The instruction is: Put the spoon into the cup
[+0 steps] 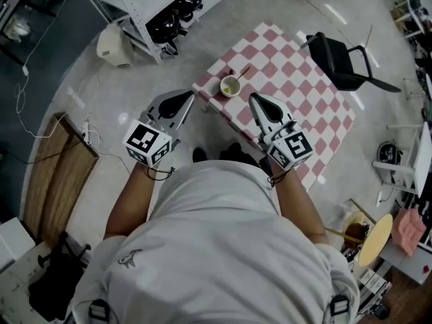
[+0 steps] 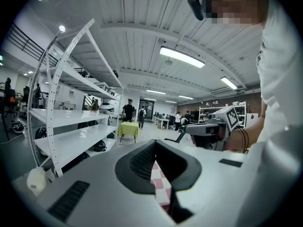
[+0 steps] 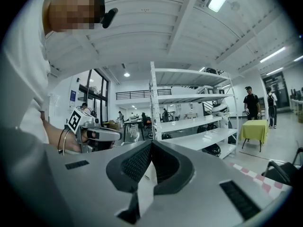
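A small pale cup (image 1: 230, 86) stands near the front left corner of the red and white checked table (image 1: 297, 79). A brownish spoon (image 1: 244, 73) lies just behind it on the right, its near end by the rim; I cannot tell whether they touch. My left gripper (image 1: 190, 97) is held above the floor, left of the table corner, jaws shut and empty. My right gripper (image 1: 253, 98) hangs over the table's front edge, right of the cup, also shut and empty. The left gripper (image 2: 155, 144) and right gripper (image 3: 151, 144) views point out across the room, showing neither cup nor spoon.
A black chair (image 1: 345, 63) stands behind the table on the right. A white shelf rack (image 1: 152, 9) and a pale container (image 1: 113, 46) are at the back left. A wooden board (image 1: 57, 174) lies on the floor at the left. Clutter fills the right side.
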The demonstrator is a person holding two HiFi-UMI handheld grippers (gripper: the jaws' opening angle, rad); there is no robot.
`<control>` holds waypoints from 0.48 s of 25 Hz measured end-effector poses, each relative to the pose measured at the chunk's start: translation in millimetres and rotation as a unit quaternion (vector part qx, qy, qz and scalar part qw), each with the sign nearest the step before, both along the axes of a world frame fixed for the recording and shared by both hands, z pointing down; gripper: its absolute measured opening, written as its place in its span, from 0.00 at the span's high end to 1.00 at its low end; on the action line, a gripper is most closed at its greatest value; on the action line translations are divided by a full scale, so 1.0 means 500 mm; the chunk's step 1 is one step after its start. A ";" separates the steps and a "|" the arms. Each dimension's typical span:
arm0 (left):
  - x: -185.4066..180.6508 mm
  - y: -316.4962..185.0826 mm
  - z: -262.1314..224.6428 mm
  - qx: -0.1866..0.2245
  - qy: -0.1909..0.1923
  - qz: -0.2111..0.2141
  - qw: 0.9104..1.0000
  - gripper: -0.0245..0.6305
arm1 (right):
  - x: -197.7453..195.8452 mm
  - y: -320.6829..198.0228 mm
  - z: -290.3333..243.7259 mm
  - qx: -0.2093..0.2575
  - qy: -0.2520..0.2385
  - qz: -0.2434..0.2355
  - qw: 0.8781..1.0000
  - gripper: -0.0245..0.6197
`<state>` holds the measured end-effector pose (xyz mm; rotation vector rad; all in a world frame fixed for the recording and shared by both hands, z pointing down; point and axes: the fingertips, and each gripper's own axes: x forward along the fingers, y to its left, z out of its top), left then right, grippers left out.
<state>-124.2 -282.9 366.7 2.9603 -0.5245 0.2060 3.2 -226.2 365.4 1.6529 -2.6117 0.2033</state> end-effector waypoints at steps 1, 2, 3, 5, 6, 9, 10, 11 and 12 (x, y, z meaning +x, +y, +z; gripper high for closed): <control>0.001 0.005 0.003 -0.001 -0.001 -0.002 1.000 0.94 | 0.003 0.008 0.000 0.000 0.000 -0.001 1.000 0.91; 0.003 0.011 0.003 -0.001 -0.001 -0.003 1.000 0.94 | 0.007 0.014 0.000 0.000 -0.002 -0.002 1.000 0.91; 0.007 0.017 0.002 0.000 -0.002 -0.004 1.000 0.94 | 0.011 0.021 -0.001 0.000 -0.004 -0.004 1.000 0.91; 0.018 0.032 -0.002 0.004 -0.003 -0.007 1.000 0.94 | 0.023 0.035 -0.002 0.001 -0.007 -0.010 1.000 0.91; 0.025 0.042 -0.003 0.006 -0.005 -0.010 1.000 0.94 | 0.029 0.043 -0.002 0.002 -0.008 -0.014 1.000 0.91; 0.051 0.072 -0.007 0.008 -0.011 -0.021 1.000 0.94 | 0.058 0.071 -0.003 0.004 -0.013 -0.025 1.000 0.91; 0.063 0.083 -0.008 0.008 -0.011 -0.026 1.000 0.94 | 0.071 0.080 -0.003 0.004 -0.015 -0.029 0.999 0.91; 0.075 0.096 -0.009 0.007 -0.011 -0.030 0.999 0.94 | 0.083 0.091 -0.002 0.004 -0.017 -0.033 0.999 0.91; 0.089 0.113 -0.008 0.005 -0.011 -0.034 0.999 0.94 | 0.095 0.104 -0.002 0.005 -0.020 -0.038 0.999 0.91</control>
